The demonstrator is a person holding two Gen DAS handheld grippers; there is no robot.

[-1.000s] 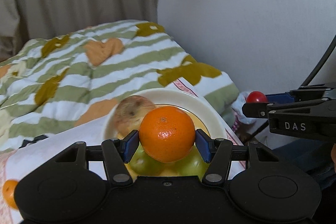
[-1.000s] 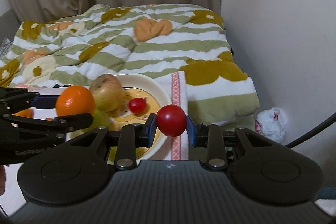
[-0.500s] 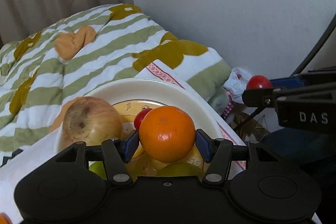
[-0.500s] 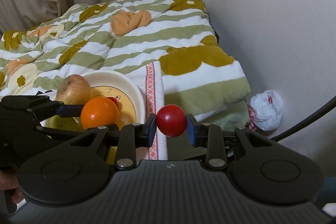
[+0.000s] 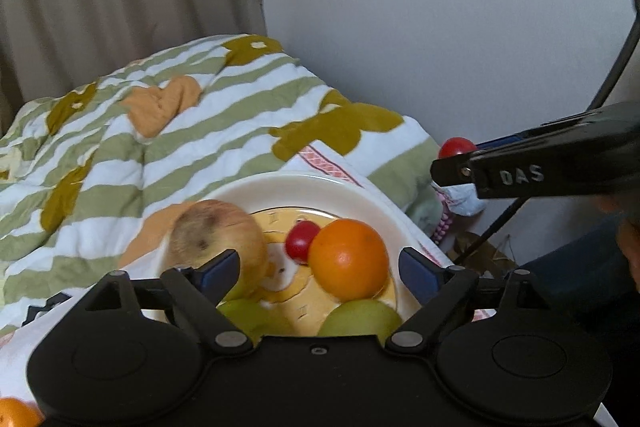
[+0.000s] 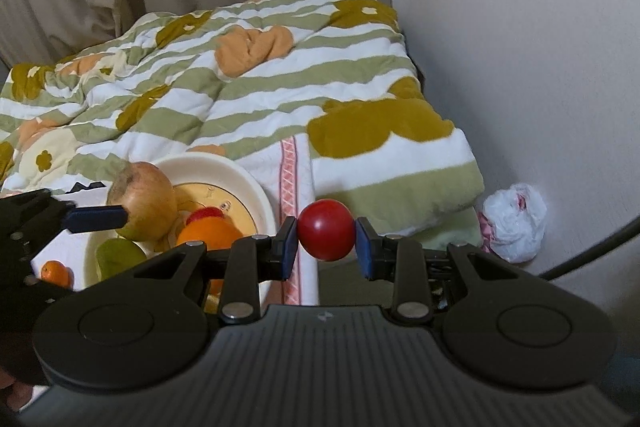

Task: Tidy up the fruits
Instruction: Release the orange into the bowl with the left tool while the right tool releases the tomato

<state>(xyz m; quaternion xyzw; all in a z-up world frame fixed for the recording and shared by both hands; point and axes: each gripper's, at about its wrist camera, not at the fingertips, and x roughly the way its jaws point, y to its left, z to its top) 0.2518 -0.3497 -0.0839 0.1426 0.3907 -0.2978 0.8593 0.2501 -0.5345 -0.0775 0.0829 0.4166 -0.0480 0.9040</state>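
Covering the bed behind everything, a striped quilt [image 6: 248,75] with green and orange patches lies under the cream plate [image 5: 360,195], which holds a brownish apple [image 5: 216,235], two green fruits [image 5: 360,319], the orange [image 5: 348,259] and a small red tomato [image 5: 299,241]. The left gripper [image 5: 320,267] has just been opening; its jaws stand wide, clear of the orange resting between them on the plate. The right gripper [image 6: 326,241] clamps another red tomato [image 6: 326,235], just right of the plate.
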